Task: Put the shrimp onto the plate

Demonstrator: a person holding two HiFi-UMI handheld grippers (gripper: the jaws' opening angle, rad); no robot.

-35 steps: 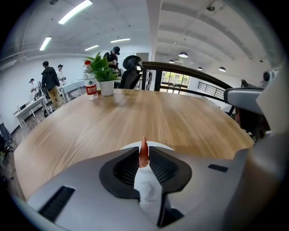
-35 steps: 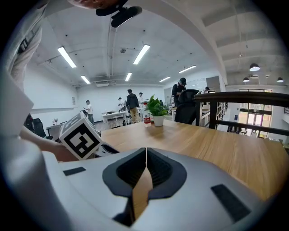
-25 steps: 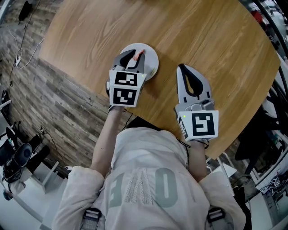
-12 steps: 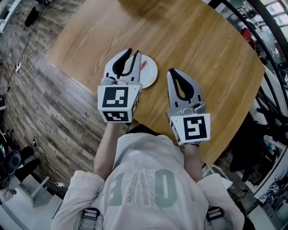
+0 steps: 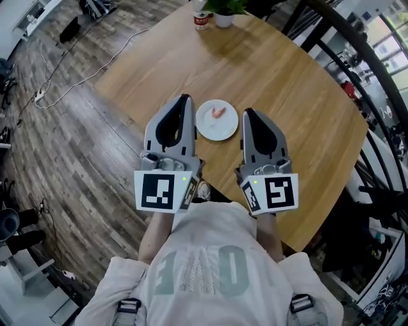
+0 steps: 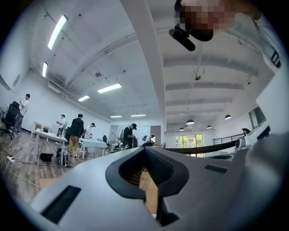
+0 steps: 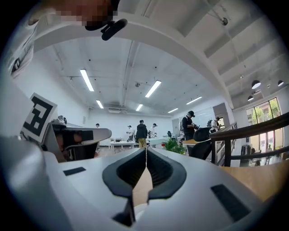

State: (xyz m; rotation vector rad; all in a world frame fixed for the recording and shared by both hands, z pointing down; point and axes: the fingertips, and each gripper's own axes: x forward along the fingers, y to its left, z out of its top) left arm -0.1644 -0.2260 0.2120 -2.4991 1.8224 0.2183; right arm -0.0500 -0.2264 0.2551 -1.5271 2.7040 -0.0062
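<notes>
So the shrimp (image 5: 218,112) is lying on the plate (image 5: 211,129), a bit past its middle on the far side. The plate sits on the round wooden bench (image 5: 299,95), close to the edge nearest the person. There's loads of bare wood past the plate and off to its right. The only other stuff is a plant pot (image 5: 223,18) and a bottle (image 5: 201,19), way over at the far edge, well apart from the plate.

The left gripper (image 5: 185,98) is just left of the plate and the right gripper (image 5: 247,112) just right of it, neither touching it. Both have their jaws pressed together with nothing between them.
</notes>
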